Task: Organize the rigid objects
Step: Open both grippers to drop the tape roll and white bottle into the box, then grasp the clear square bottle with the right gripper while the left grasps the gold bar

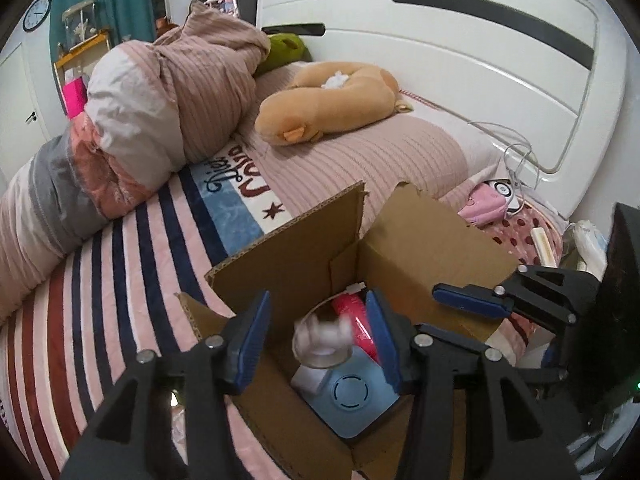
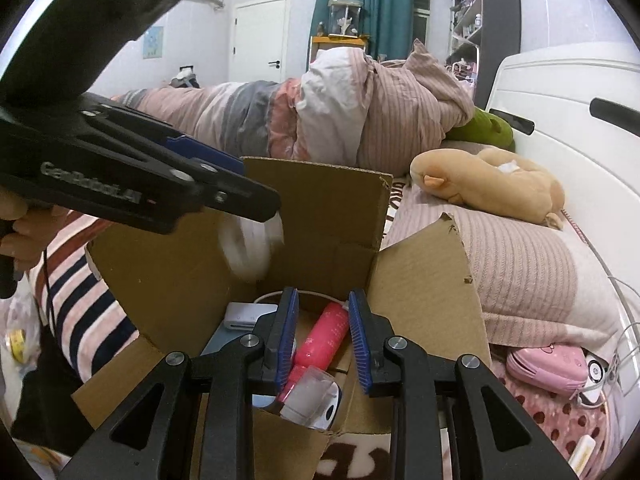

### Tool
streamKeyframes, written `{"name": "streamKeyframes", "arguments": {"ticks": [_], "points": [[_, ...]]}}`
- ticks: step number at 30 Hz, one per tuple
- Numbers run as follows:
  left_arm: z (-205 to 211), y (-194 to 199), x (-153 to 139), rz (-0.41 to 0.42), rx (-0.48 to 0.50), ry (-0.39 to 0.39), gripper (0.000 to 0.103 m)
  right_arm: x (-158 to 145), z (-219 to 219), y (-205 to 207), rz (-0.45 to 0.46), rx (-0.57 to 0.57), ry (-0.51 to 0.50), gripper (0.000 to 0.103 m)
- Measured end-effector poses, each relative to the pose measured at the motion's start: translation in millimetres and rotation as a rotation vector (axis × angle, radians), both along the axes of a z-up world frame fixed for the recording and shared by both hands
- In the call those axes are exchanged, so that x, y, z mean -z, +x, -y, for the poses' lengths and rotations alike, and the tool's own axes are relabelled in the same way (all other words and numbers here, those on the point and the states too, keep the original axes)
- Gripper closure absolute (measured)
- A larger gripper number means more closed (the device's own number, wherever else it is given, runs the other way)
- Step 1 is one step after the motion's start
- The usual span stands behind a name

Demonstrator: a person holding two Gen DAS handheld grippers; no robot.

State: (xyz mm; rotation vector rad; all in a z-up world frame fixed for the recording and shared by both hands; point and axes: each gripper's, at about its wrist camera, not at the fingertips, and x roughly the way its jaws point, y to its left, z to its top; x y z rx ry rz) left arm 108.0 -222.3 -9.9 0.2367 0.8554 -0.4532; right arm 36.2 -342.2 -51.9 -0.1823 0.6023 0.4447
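An open cardboard box sits on the bed. Inside lie a pink bottle, a light blue device and a white card reader. My left gripper is open above the box. A blurred white and clear round object is between and just below its fingers, in mid-air over the box. My right gripper is open and empty at the box's near edge.
A rolled quilt, an orange plush pillow and a green plush lie on the bed. A pink case with cables sits by the white headboard.
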Motion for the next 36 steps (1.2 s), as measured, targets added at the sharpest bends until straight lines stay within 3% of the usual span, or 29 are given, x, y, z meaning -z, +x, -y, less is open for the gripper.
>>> {"name": "streamKeyframes", "arguments": {"ticks": [7,11,17,23,28,30,32,34,36], "points": [[-25.3,-18.2,-14.5,0.038,-0.023,-0.058,0.049,-8.6,-5.4,-8.8,0.009,0.03,-0.006,0.076],[-64.8,-39.3,-28.4,0.088,-0.09,-0.097,0.043,-23.1,-15.0,-15.8,0.04,0.023,0.024,0.076],[-143.7,-71.8,-32.9,0.154,-0.252,-0.1,0.035,-49.8,-60.2,-29.7,0.072,-0.101,0.108,0.074],[-222.6,-99.8,-7.6,0.173,-0.39,-0.09,0.03,-52.8,-140.4,-38.8,0.066,-0.267,0.083,0.073],[-272.5,-106.5,26.9,0.149,-0.465,-0.093,0.03,-19.6,-209.2,-28.5,-0.075,-0.379,0.07,0.072],[-288.3,-105.0,41.7,0.129,-0.479,-0.104,0.03,1.6,-226.6,-20.1,-0.141,-0.373,0.063,0.063],[-301.4,-100.4,57.6,0.105,-0.486,-0.115,0.03,28.6,-235.1,-3.3,-0.213,-0.308,0.062,0.042],[-310.5,-93.7,71.3,0.081,-0.48,-0.128,0.03,52.0,-236.0,11.2,-0.259,-0.225,0.05,0.029],[-314.7,-86.0,83.2,0.058,-0.476,-0.136,0.03,80.2,-232.9,31.2,-0.3,-0.095,0.011,0.025]]}}
